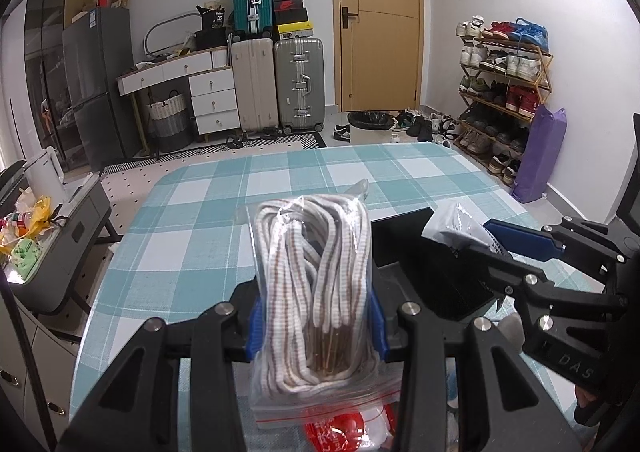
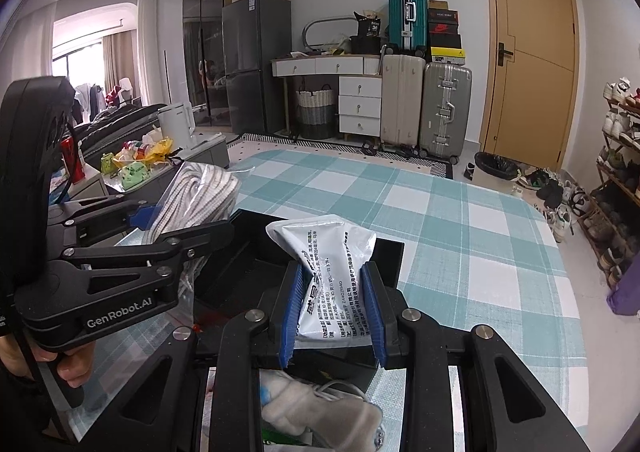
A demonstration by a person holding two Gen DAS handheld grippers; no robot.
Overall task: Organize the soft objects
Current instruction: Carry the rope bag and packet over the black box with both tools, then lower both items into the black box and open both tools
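Midway, by the look of it: both grippers loaded, nothing yet visibly laid inside the open black rectangular box (image 2: 384, 252) at centre frame on the teal-and-white checked counter (image 2: 480, 236).

Left gripper (image 1: 316, 316), lower centre of the left view: blue-padded fingers (image 1: 255, 328) clamped on a clear zip bag of coiled white-and-brown striped cord (image 1: 316, 264), held upright above the counter, just left of the box. Same bag at middle left of the right view.

Right gripper (image 2: 334, 304), lower centre of the right view: fingers (image 2: 294, 300) pinched on a white foil sachet printed with black text (image 2: 328, 252), held over the near part of the box; whether touching its floor, cannot tell.

Still waiting at the bottom edge of the frames, near side of the box: a grey-white fuzzy cloth pouch with a white cord (image 2: 320, 412), a clear bag with a red round print (image 1: 344, 432), and a glimpse of green packaging, too hidden to identify.

Count, as far as visible:
- grippers: two, both gripping
- black box: one
- soft items in hand: two (cord bag, sachet)
- soft items loose on the counter: at least two, possibly three

Likely remaining: lowering both held items into the box, then collecting the loose ones.
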